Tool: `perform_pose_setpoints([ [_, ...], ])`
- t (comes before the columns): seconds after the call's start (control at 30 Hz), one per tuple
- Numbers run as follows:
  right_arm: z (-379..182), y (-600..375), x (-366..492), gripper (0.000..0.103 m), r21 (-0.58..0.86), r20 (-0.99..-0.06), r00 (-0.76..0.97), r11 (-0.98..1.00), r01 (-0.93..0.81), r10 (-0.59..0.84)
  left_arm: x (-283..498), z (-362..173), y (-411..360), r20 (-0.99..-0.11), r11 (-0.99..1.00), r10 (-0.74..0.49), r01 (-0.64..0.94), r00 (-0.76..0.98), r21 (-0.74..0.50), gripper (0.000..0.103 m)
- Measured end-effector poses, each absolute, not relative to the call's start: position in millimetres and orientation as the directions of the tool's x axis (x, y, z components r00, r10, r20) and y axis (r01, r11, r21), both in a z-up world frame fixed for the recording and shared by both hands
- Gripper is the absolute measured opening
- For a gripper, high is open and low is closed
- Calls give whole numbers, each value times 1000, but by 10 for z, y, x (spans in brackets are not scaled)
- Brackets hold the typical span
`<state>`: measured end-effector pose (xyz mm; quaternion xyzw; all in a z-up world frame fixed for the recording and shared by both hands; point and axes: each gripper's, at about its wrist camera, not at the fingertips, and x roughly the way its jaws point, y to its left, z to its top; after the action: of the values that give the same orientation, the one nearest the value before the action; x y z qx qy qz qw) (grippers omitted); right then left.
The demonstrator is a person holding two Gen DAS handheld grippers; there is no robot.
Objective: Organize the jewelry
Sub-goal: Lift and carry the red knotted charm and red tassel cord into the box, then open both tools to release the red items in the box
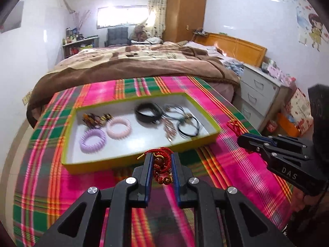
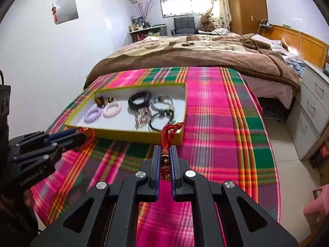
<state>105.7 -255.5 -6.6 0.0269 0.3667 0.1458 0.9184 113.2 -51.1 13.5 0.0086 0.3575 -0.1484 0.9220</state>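
A shallow tray with a yellow-green rim lies on the plaid cloth and holds a purple bracelet, a pink bracelet, a black band, black cords and other pieces. My left gripper is shut on a red cord bracelet with beads, just in front of the tray's near rim. My right gripper is shut on a second red cord bracelet with a gold bead, by the tray's near right corner.
The plaid cloth covers a round table. A bed with a brown blanket stands behind it. White drawers stand to the right. A pink stool is low on the right.
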Motion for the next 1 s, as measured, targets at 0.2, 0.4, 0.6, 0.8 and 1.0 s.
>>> perform_pose_setpoints([
  [0.2,13,-2460,1287,8,149,-657,698,956,-251,285,1366,210,-255,-654,970,-226,226,722,-85,17],
  [0.4,25,-2365,1635,8,161,-665,691,958,-238,284,1602,119,-73,-669,975,-216,196,711,-105,17],
  [0.6,-35,-2276,1961,8,158,-680,681,961,-225,271,1777,20,2,-682,975,-215,187,699,-116,17],
  [0.8,-173,-2208,2188,8,153,-698,665,962,-225,267,1910,-122,-12,-706,973,-226,198,671,-123,17],
  [1.0,-311,-2147,2320,8,133,-726,642,966,-220,246,2004,-220,-37,-722,972,-227,200,653,-125,18],
])
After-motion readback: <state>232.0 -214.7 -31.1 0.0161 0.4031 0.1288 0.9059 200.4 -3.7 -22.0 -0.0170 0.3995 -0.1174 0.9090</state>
